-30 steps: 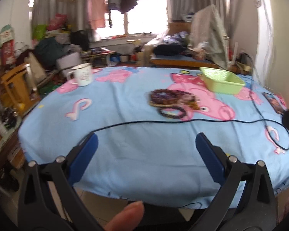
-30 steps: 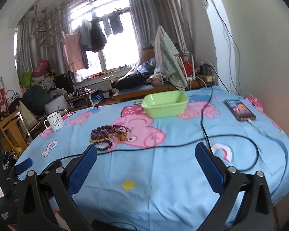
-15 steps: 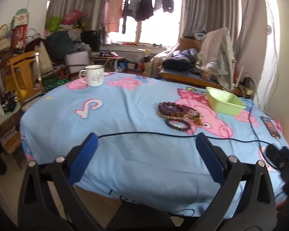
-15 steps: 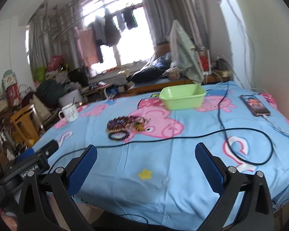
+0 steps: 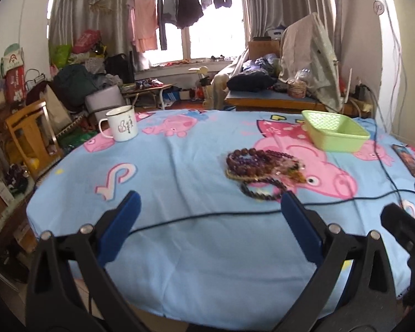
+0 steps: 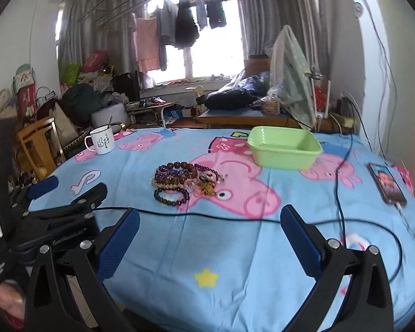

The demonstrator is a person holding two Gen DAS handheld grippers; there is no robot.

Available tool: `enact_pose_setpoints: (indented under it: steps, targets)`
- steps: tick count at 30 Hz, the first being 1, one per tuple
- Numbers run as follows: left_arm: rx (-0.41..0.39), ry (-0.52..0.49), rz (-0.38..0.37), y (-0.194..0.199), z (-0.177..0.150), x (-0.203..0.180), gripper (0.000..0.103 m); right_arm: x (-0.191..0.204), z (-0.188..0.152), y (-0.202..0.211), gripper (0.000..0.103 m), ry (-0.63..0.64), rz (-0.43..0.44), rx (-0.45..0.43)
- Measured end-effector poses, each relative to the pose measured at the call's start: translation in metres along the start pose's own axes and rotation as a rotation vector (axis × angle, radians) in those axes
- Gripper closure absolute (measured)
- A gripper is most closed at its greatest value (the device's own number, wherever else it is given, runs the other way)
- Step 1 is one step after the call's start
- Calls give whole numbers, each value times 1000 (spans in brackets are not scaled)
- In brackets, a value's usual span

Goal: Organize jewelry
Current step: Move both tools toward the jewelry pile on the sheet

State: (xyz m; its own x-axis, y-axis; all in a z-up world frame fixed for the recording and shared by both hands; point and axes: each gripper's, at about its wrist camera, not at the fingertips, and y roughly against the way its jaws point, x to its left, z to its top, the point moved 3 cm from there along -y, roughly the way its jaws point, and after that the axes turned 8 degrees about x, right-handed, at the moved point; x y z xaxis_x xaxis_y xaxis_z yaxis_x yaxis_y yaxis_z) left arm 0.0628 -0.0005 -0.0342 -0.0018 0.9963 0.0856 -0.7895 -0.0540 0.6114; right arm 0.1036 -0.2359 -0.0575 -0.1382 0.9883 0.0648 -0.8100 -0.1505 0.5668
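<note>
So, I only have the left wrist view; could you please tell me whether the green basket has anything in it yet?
Observer: In the right wrist view the green basket looks empty; its floor shows bare.
Operator: Thank you. Is the phone at the table's right edge plugged in?
Observer: Yes, a white cable enters the near end of the phone, and its screen is lit.

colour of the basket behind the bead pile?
Light green basket, plain, seemingly empty. Clearest in the right wrist view, just past the bead pile.
</note>
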Motion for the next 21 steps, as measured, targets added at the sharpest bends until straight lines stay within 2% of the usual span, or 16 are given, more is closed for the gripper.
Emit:
enact_pose_setpoints:
  steps: [7,15,21]
  targets:
    - [58,52,19,-33,16,12,6,-8,12,-26,27,-1,26,47]
    - [112,98,3,-57,31,17,6,-12,32,-43,27,10,50,49]
    - [107,84,9,-63,40,13,6,-9,37,-55,27,36,58,55]
